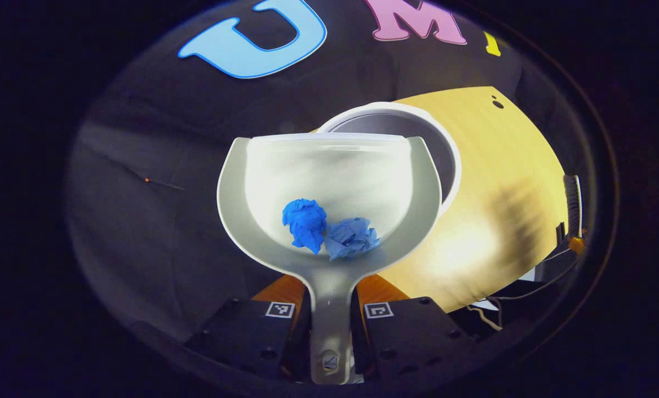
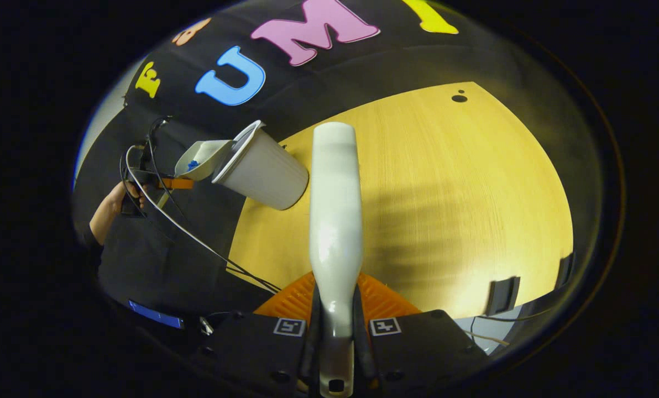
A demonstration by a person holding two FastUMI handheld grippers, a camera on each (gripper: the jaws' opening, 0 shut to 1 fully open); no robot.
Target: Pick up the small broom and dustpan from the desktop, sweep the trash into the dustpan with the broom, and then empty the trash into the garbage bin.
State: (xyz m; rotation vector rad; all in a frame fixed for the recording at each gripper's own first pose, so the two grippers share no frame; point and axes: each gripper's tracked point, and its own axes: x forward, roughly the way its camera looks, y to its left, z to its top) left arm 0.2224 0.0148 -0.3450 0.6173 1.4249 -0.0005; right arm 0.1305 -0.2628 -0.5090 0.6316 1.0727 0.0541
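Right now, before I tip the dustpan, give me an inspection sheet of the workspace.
Surface: wooden desktop, bare where seen.
Job's things: dustpan holds two blue paper wads, front edge at the bin rim; broom held over the desktop.
Clutter: nothing seen.
Grippers: left gripper shut on the dustpan handle; right gripper shut on the broom handle.
Cables: cable trailing from the left gripper.
Surroundings: black cloth wall; hand holding the left gripper.
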